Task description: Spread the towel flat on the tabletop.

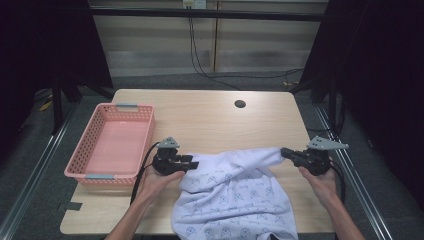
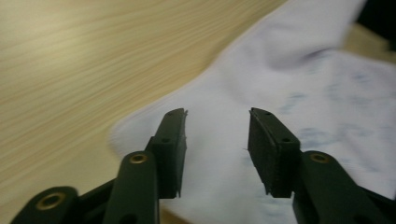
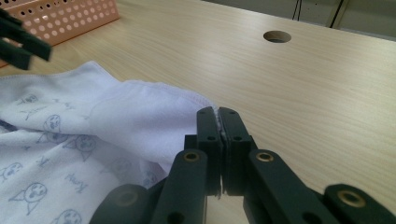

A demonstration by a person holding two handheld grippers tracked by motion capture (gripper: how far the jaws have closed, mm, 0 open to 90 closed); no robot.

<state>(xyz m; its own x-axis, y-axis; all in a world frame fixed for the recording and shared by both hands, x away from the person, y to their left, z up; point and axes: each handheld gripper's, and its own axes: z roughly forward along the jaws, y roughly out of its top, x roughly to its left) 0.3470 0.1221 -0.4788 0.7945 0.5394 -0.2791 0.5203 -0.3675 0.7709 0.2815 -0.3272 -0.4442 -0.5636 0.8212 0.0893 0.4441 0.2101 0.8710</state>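
Soft white printed cloth (image 1: 235,200) drapes over the wooden table's (image 1: 210,115) near edge. Right gripper (image 3: 218,112) pinches its hem; left gripper (image 2: 217,126) stands spread above it. Perforated pink basket (image 1: 112,145) sits left.

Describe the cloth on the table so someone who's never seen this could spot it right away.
On the wooden table, look at the near edge, right of the pink basket. The cloth lies rumpled there, hanging over the front edge. It is the only soft thing: white, printed with small blue cartoon faces.
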